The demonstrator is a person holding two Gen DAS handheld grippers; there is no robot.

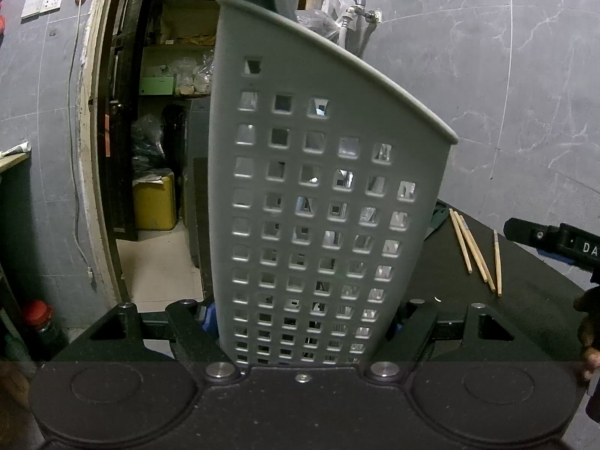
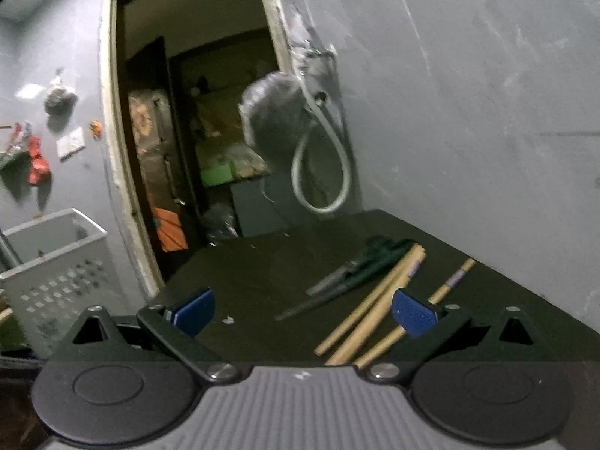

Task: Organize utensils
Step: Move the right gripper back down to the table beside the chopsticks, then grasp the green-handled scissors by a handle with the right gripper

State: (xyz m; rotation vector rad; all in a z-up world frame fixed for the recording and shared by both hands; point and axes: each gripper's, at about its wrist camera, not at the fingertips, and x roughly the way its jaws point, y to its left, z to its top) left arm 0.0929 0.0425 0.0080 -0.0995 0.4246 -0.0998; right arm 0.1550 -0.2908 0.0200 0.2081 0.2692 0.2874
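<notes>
My left gripper [image 1: 302, 322] is shut on a grey perforated utensil holder [image 1: 318, 187] and holds it upright, filling the left wrist view. The holder also shows at the left of the right wrist view [image 2: 56, 262]. Three wooden chopsticks [image 1: 476, 251] lie on the black table [image 1: 450, 300] to its right. In the right wrist view, my right gripper [image 2: 303, 311] is open and empty just above the table, with the chopsticks [image 2: 375, 311] under its right finger. A dark knife-like utensil [image 2: 337, 281] lies beside them.
An open doorway [image 2: 195, 131] with cluttered shelves stands behind the table. A grey wall [image 2: 468, 93] borders the table on the right, with a looped hose [image 2: 322, 172] and a tap [image 1: 360, 11]. My right gripper's body [image 1: 555, 242] shows at the right edge.
</notes>
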